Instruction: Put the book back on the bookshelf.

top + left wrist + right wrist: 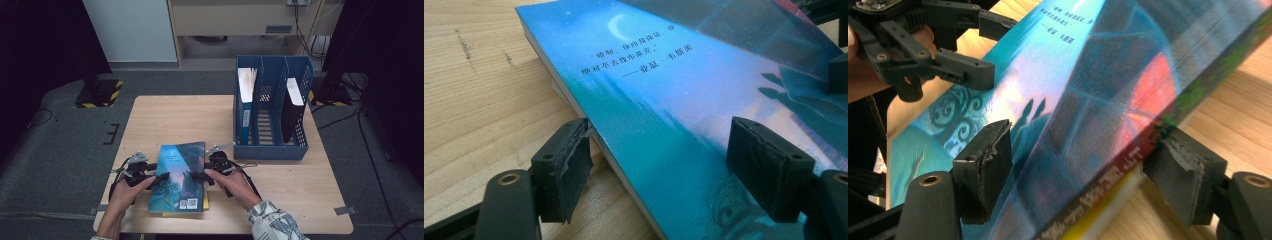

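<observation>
A blue-covered book lies at the table's near edge on top of a yellow book. My left gripper is at its left side. In the left gripper view its jaws straddle the page edge of the blue book, one pad low against the pages and the other on the cover. My right gripper takes the spine side. In the right gripper view its jaws span the blue book, one pad on the cover and one under the spine, above the yellow book. The left gripper shows beyond.
A blue three-slot file organizer stands at the back right of the wooden table, holding a blue binder with white papers in its left slot and a dark folder in its right slot. Bare tabletop stretches behind the books and right of my right hand.
</observation>
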